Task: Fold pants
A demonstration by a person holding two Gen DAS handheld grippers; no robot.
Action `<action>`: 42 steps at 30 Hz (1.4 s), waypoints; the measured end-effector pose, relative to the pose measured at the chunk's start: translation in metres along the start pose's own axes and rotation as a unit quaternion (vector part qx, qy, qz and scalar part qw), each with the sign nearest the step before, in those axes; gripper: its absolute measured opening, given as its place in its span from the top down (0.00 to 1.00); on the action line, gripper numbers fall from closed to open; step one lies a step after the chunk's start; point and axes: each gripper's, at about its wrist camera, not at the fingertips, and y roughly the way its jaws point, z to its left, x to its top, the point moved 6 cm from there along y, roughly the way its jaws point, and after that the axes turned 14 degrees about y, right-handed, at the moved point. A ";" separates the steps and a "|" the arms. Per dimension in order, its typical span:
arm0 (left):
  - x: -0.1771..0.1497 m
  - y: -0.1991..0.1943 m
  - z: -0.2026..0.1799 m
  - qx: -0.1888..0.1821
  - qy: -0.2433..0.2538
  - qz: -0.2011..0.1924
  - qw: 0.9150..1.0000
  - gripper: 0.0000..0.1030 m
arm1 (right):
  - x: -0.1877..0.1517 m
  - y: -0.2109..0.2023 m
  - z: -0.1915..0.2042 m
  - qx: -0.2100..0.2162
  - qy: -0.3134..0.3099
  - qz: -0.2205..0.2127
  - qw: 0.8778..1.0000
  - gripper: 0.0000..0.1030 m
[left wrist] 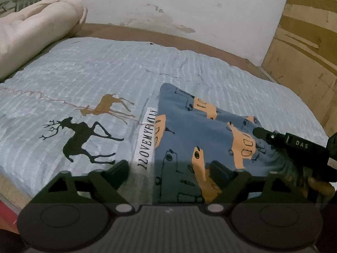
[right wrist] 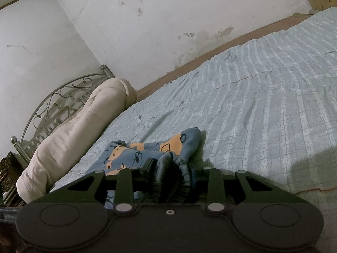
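The pants [left wrist: 189, 139] are blue with orange car prints and lie folded on the light blue bedspread [left wrist: 84, 67]. My left gripper [left wrist: 168, 170] is open, its fingers wide apart just above the near edge of the pants. My right gripper [left wrist: 261, 132] reaches in from the right in the left wrist view. In the right wrist view my right gripper [right wrist: 170, 168] is shut on a bunched edge of the pants [right wrist: 147, 151], with the cloth gathered between its fingers.
A rolled cream quilt [right wrist: 69, 139] lies along the head of the bed by a metal headboard [right wrist: 54, 103]. The white wall [right wrist: 147, 21] runs behind the bed. A wooden panel [left wrist: 305, 42] stands at the right. The bedspread has deer prints [left wrist: 80, 139].
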 end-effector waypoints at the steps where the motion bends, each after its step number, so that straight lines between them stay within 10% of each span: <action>1: 0.000 -0.001 0.001 0.002 -0.003 0.000 1.000 0.23 | 0.000 0.000 0.000 0.000 0.000 0.000 1.000 0.66; 17: 0.007 -0.005 -0.002 0.005 -0.012 -0.011 1.000 0.90 | 0.000 0.001 0.003 -0.015 -0.010 -0.003 1.000 0.67; 42: 0.110 -0.013 0.012 0.077 0.064 -0.161 0.982 0.95 | 0.052 0.014 0.111 -0.034 -0.129 -0.096 0.986 0.84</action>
